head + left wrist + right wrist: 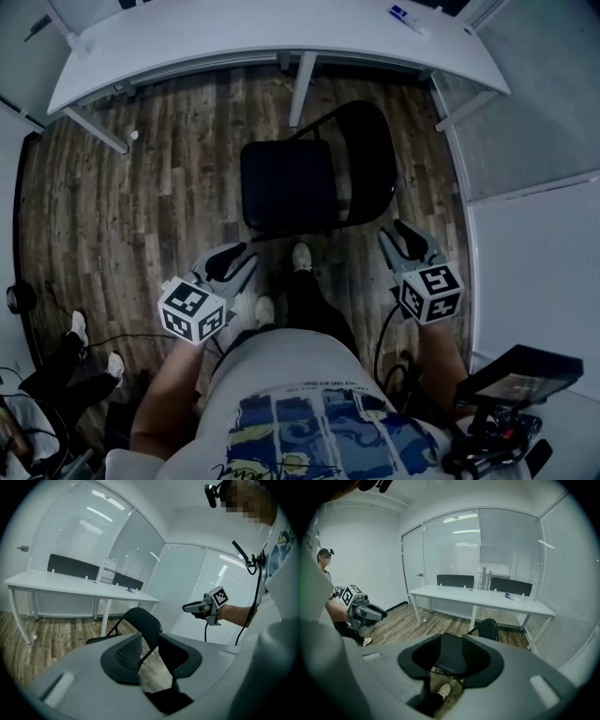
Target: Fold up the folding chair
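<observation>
1. The chair (300, 178) stands unfolded on the wood floor (122, 216). Its seat is level and its back is upright.
2. It sits between the white worktop (234, 37) and the person's white shoes (300, 255). In the head view its back is on the right, on the side of the right gripper.
3. The left gripper (239, 261) is held low, near the seat's near left corner and apart from it.
4. Its fingers (123, 657) are spread a little with nothing between them. In the left gripper view the chair's back and frame show beyond the gap, not in it.
5. The right gripper (405, 236) is held just right of the chair, near the lower edge of the back, and touches nothing.
6. Its fingers (480, 660) are spread and empty. In the right gripper view the seat shows beyond the gap, with one shoe on the floor below it.
7. Both grippers point forward and down toward the chair, one on each side of the person's legs.
8. The worktop is long and runs along the glass walls. A small blue and white thing (408, 19) lies on it near its right end.
9. A second person (56, 361) is at the lower left of the head view, legs stretched out on the floor, well apart from the chair.
</observation>
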{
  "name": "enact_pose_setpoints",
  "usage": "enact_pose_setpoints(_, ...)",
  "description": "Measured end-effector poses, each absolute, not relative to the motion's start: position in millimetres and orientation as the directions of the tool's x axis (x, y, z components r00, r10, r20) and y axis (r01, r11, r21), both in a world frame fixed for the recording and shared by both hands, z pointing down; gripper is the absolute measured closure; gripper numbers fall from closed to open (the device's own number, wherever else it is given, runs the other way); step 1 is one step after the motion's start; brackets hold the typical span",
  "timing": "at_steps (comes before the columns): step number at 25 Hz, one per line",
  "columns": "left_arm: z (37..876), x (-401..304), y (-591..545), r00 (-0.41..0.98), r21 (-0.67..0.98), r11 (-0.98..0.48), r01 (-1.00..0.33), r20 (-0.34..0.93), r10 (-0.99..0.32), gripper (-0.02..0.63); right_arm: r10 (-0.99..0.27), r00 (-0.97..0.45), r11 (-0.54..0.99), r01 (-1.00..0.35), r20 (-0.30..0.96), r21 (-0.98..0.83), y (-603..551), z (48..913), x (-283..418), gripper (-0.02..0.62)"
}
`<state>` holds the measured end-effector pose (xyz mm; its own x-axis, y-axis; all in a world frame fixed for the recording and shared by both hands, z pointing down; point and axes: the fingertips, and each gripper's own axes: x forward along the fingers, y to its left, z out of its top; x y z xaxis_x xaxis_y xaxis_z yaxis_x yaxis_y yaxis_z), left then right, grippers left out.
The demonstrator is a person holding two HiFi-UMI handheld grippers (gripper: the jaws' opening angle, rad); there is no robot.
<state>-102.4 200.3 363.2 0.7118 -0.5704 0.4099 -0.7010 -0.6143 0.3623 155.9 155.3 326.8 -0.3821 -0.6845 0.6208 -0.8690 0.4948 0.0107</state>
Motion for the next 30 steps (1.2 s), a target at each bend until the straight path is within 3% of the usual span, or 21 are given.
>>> enact_pose_setpoints(30,467.3,-27.6,99.0,0.697,0.445,-0.536,-0.717,0.472,-0.54,0.453,-0.577,-0.211,0.353,-0.935,0.789,0.008,7.7,494.6,278.8,0.443)
